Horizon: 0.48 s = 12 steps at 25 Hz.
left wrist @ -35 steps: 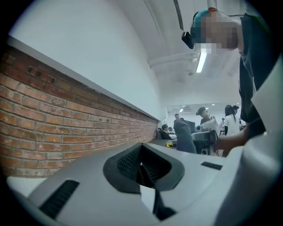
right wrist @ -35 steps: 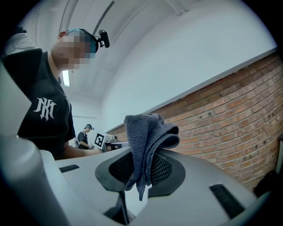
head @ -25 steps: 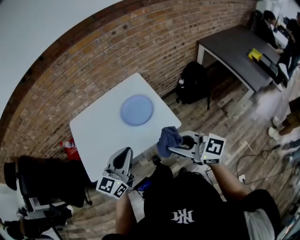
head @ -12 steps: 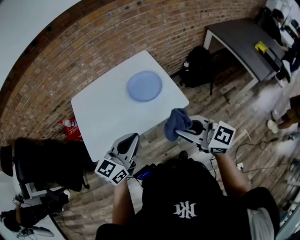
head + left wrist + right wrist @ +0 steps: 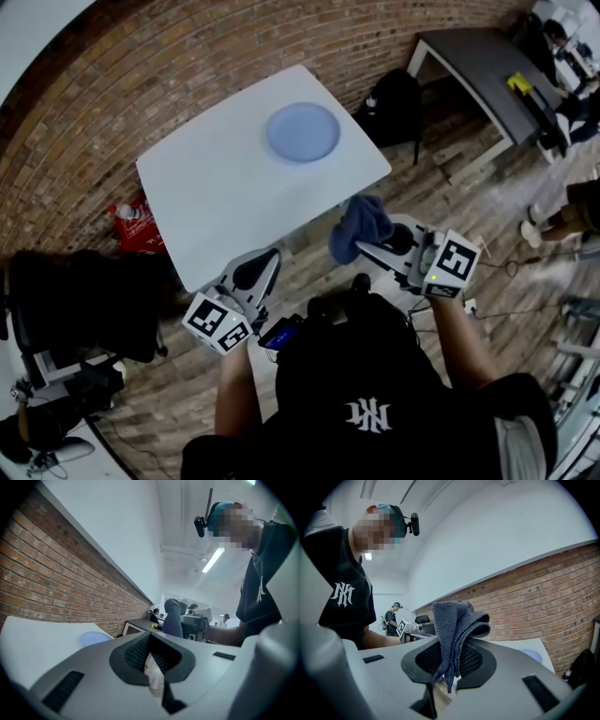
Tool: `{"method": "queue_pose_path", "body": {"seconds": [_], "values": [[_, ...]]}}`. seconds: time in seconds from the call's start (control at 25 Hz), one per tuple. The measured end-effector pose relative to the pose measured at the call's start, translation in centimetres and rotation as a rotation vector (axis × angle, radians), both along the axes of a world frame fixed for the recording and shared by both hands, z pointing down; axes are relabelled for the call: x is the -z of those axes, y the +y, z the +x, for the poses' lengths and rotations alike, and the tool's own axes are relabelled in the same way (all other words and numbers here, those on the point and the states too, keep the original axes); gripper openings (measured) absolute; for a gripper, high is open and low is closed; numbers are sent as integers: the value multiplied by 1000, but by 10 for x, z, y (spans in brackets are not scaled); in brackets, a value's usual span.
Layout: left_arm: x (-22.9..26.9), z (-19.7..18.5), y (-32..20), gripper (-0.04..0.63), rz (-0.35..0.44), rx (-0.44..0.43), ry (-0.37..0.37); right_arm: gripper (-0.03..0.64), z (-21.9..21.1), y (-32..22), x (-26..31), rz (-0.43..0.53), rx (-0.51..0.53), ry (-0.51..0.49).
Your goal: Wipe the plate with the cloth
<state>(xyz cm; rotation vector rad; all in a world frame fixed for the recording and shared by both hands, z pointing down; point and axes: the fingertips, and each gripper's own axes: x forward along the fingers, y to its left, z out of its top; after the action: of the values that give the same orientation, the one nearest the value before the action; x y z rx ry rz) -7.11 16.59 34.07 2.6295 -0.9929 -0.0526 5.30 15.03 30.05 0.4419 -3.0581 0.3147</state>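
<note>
Grey-blue terry cloth [image 5: 457, 630] is pinched in the right gripper [image 5: 449, 670]. Its jaws are clamped tight on the cloth's lower folds, and only a thin slot shows between the ribbed pads. The rest of the cloth bunches up above the jaws and flops over towards the brick wall [image 5: 543, 602].

Seen from the head view, this gripper and its cloth hang off the near right edge of the white table [image 5: 216, 197], over the wooden floor [image 5: 441, 187], and touch nothing on the tabletop. The pale blue plate [image 5: 303, 132] lies flat near the table's far right corner, well apart from both grippers.

The left gripper [image 5: 150, 660] has its jaws drawn together. Only a narrow sliver of floor is visible between the pads, and nothing is caught there. It sits just off the table's near corner, also over the floor.

A black backpack [image 5: 394, 98] rests on the floor just beyond the table's far right corner. A dark desk [image 5: 478, 70] stands further out on that same side.
</note>
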Motion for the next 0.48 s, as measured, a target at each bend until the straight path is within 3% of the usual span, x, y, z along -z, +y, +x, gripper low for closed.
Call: {"method": "queue_pose_path", "body": {"seconds": [0.28, 0.48], "values": [[4, -7, 23, 2, 13, -14, 12, 83, -14, 25, -2, 24, 19, 28], [14, 10, 32, 2, 27, -10, 0, 83, 2, 31, 5, 48, 22, 8]]}}
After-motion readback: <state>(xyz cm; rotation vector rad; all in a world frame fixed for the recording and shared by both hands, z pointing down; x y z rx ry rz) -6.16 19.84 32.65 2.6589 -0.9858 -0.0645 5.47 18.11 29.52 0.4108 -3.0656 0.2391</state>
